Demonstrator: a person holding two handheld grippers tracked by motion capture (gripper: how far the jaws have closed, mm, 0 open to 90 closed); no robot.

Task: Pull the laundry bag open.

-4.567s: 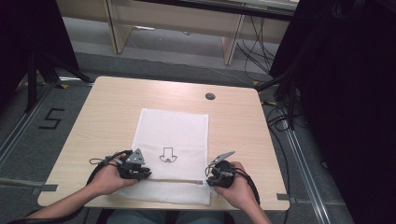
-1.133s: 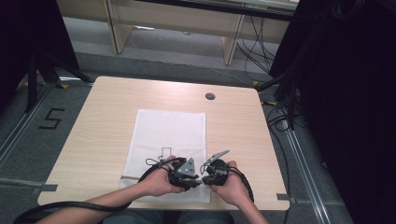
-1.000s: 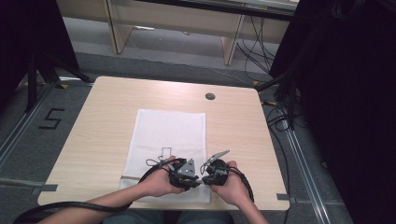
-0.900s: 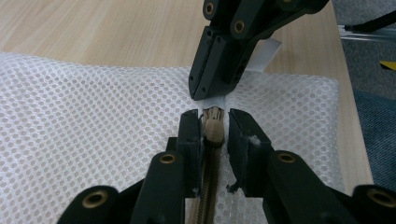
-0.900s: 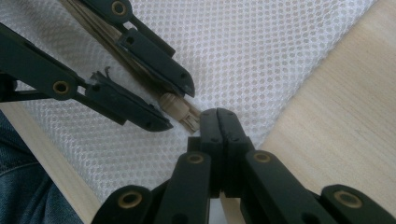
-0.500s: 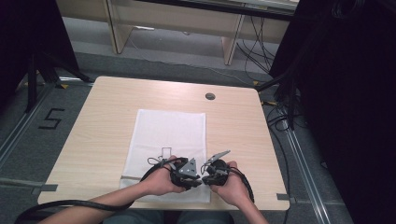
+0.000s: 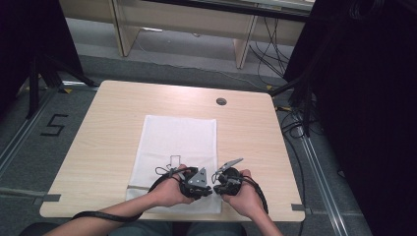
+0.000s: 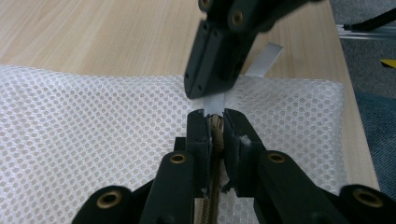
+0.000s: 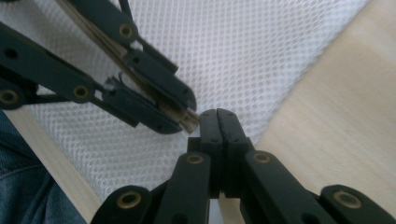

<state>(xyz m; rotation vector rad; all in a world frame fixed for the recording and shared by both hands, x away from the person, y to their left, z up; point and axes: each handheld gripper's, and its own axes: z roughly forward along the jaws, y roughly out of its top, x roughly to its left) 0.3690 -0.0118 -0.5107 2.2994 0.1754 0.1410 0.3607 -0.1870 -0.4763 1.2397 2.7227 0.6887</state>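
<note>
A white mesh bag (image 7: 179,140) lies flat on the wooden table (image 7: 118,113), with a tan zipper along its near edge. My left gripper (image 7: 208,190) meets my right gripper (image 7: 216,187) tip to tip near the bag's near right corner. In the left gripper view my left gripper (image 8: 215,119) has just been closing and its pads press on the tan zipper end (image 8: 215,125). Just beyond it my right gripper (image 8: 205,91) is shut on a white strip (image 8: 264,59). In the right gripper view its jaws (image 9: 217,114) are pressed together over the mesh (image 9: 243,51).
A round cable hole (image 7: 221,102) is in the table's far side. Grey tape (image 7: 49,197) marks the near left edge. Cables and a dark curtain (image 7: 364,98) stand at the right, and a shelf leg (image 7: 243,46) rises beyond the table. The person's forearms cross the near edge.
Since the oldest frame the left hand has moved right along the bag's near edge to meet the right gripper. Over the last second both hands stay in place.
</note>
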